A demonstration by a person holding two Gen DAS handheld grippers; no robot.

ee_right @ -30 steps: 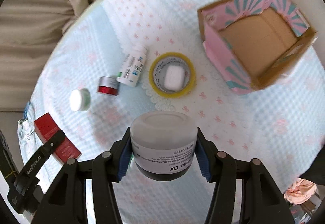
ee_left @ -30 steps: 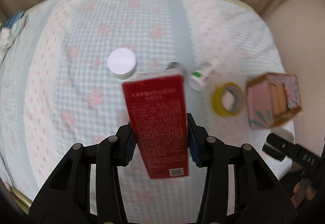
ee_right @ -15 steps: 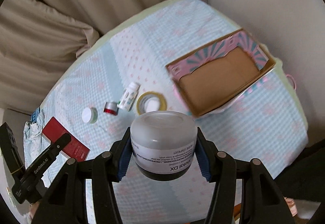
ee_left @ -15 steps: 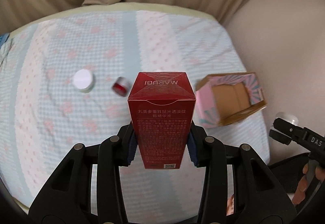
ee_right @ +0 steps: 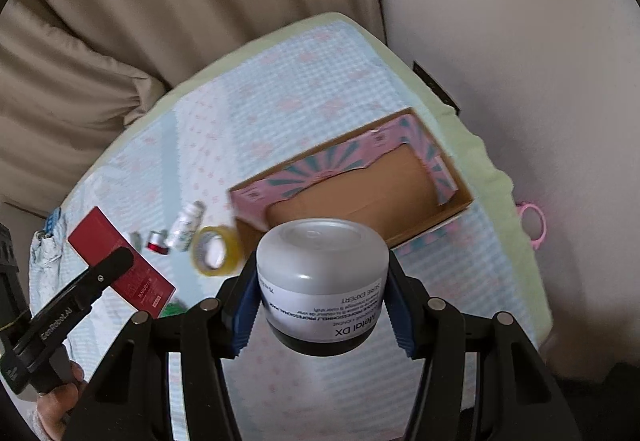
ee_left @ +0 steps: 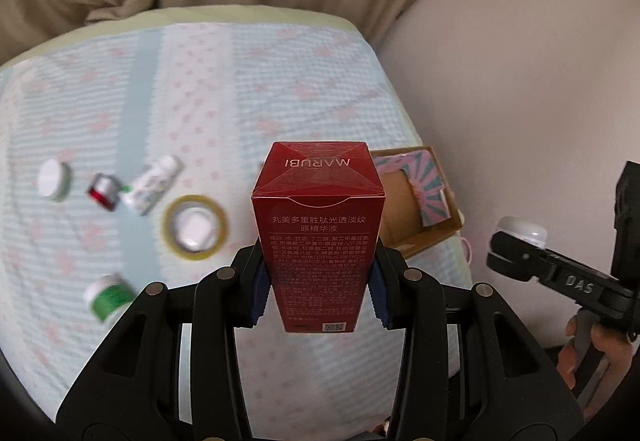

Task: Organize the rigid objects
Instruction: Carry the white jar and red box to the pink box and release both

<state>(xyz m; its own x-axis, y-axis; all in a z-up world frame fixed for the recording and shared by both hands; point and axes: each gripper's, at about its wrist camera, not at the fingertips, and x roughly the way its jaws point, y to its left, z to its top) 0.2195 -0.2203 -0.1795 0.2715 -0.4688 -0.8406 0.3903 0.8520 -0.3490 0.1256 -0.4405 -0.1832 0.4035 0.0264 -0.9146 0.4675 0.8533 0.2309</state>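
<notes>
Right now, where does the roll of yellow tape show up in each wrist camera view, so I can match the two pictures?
Left wrist view: the yellow tape roll lies left of centre on the bedspread, left of the held red carton.
Right wrist view: the tape roll sits left of centre, just left of the held white jar.
Shared landmark: the open pink cardboard box, to the right of the roll in both.

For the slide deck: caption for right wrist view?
Right hand-held gripper holds a white jar above the open pink box.
</notes>
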